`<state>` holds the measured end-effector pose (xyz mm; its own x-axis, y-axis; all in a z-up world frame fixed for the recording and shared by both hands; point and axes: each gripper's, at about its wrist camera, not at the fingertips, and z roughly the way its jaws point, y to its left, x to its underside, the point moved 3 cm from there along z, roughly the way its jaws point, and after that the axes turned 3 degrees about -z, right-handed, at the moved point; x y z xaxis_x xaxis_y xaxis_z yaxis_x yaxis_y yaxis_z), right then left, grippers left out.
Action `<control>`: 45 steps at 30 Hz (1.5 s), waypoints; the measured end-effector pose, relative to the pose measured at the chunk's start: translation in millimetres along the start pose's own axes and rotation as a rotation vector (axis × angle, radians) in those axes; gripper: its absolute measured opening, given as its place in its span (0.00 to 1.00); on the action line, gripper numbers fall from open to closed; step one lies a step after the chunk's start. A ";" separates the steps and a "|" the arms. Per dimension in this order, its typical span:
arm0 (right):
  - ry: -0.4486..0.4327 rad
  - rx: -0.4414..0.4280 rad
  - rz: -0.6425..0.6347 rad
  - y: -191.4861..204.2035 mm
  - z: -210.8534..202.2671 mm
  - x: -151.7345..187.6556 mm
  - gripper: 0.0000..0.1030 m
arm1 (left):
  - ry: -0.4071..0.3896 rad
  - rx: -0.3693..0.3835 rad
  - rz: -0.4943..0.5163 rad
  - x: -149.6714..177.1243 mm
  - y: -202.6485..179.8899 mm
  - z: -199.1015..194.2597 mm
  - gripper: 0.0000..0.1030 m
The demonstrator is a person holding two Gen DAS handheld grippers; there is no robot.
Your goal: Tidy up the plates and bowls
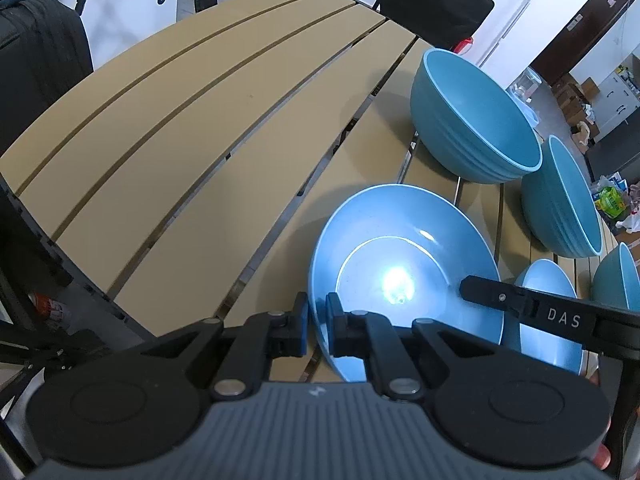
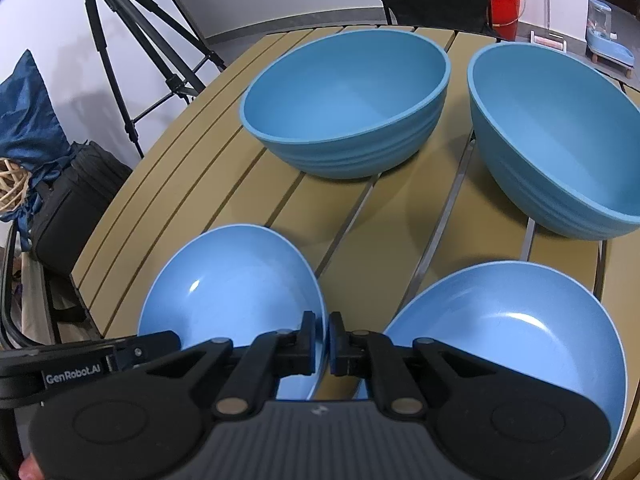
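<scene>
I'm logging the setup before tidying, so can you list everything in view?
gripped plate: 1, light blue, near left of table, held at opposite rims by both grippers
second plate: 1, light blue, near right, lying free
bowls: 2 in full view, teal-blue, behind the plates; a likely third is cut off at the left wrist view's edge
table: 1, tan, slatted
tripod: 1, black, on the floor beyond the table
bag: 1, black, beside the table
chair: 1, black, far side
bucket: 1, red, on the floor behind
left gripper: black, shut on the gripped plate
right gripper: black, shut on the same plate
</scene>
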<state>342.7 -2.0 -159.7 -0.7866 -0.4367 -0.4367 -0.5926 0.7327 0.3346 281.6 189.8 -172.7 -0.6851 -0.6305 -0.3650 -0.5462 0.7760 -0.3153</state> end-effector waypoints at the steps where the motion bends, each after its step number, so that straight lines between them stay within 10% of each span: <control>1: -0.002 -0.001 0.001 0.5 -0.7 0.3 0.06 | -0.002 -0.001 0.002 0.1 0.0 -1.1 0.09; 45: -0.153 0.030 0.109 10.3 -123.9 72.1 0.05 | -0.079 0.078 0.158 50.9 -39.1 -92.2 0.09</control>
<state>258.3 -90.7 -84.3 -0.8087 -0.2711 -0.5220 -0.4981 0.7877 0.3626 223.6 129.0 -98.2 -0.7177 -0.5030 -0.4816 -0.3942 0.8636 -0.3144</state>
